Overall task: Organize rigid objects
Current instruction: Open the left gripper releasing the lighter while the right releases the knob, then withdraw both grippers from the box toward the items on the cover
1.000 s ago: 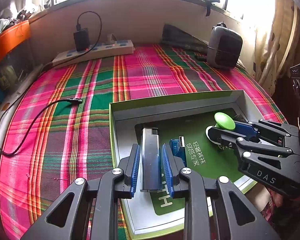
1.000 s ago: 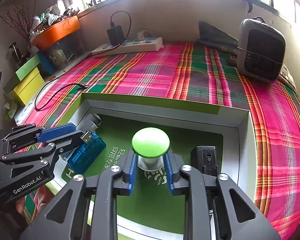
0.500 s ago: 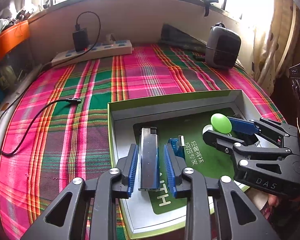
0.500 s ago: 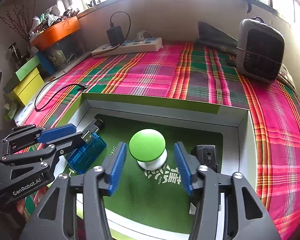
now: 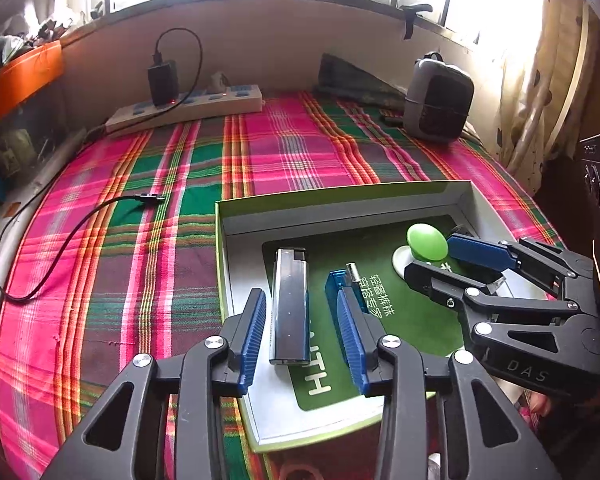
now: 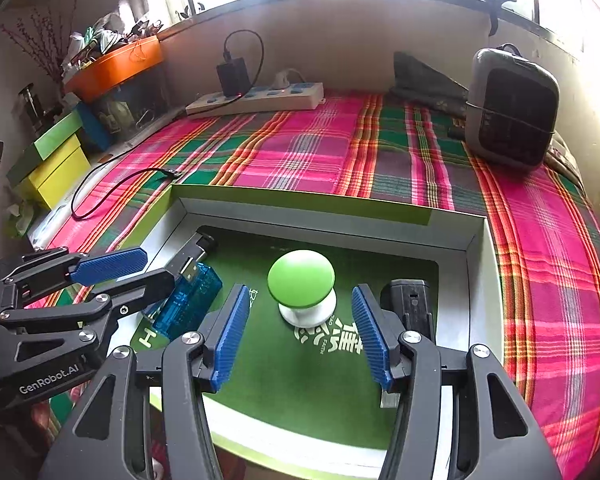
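Both grippers gape, left (image 5: 302,330) opening; only right wrist shows black block (image 6: 410,304).

The left gripper (image 6: 140,270) hides most of the lighter (image 6: 198,246); the black block (image 6: 410,304) sits partly behind a finger.

Cloth: pink-green plaid bedspread (image 5: 292,152).
Power strip: white power strip (image 5: 188,106) against far wall, black charger (image 5: 163,82) plugged in.
Cable: black cable (image 5: 60,240) lying loose on spread.
Heater: grey heater (image 6: 512,108), far right.
Shelf: orange tray (image 6: 116,66); yellow box (image 6: 56,170).
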### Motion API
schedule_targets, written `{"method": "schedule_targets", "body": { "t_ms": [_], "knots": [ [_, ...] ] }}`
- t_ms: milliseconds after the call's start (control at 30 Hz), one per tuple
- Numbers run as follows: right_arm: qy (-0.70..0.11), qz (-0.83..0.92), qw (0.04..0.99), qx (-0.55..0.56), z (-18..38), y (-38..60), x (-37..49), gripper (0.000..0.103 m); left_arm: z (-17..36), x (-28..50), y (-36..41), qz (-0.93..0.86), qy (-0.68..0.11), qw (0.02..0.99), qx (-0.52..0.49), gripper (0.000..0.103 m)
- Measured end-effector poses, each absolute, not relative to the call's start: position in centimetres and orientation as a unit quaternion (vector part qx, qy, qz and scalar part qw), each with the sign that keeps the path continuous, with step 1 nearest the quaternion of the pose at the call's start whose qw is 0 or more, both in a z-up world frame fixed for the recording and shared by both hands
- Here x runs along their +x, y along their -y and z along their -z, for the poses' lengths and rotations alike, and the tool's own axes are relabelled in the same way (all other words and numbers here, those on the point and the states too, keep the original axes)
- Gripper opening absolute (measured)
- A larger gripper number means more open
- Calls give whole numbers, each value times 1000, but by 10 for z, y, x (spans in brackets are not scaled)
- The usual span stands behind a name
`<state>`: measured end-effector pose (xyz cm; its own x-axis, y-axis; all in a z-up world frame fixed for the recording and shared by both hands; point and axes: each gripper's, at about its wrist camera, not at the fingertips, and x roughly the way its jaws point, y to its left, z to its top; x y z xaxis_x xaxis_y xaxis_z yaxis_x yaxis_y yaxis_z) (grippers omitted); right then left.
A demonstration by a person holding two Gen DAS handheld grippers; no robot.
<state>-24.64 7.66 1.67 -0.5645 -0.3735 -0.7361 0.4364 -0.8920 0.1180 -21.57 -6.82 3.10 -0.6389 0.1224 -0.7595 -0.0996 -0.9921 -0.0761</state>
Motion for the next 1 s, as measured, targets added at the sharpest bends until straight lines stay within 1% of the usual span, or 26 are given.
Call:
{"method": "schedule_targets", "body": {
  "t_ms": [367, 867, 1000],
  "knots": [
    [-34, 893, 220, 392, -27, -85, -225, 54, -44, -190, 78, -914, 28, 47, -402, 38],
    [-24, 905, 199, 375, -38, -106, -193, 54, -51, -148, 86, -925, 20, 5, -380, 39],
    [-24, 908, 192, 372, -41, -112, -182, 54, -50, -138, 87, -925, 25, 7, -379, 39]
  ]
}}
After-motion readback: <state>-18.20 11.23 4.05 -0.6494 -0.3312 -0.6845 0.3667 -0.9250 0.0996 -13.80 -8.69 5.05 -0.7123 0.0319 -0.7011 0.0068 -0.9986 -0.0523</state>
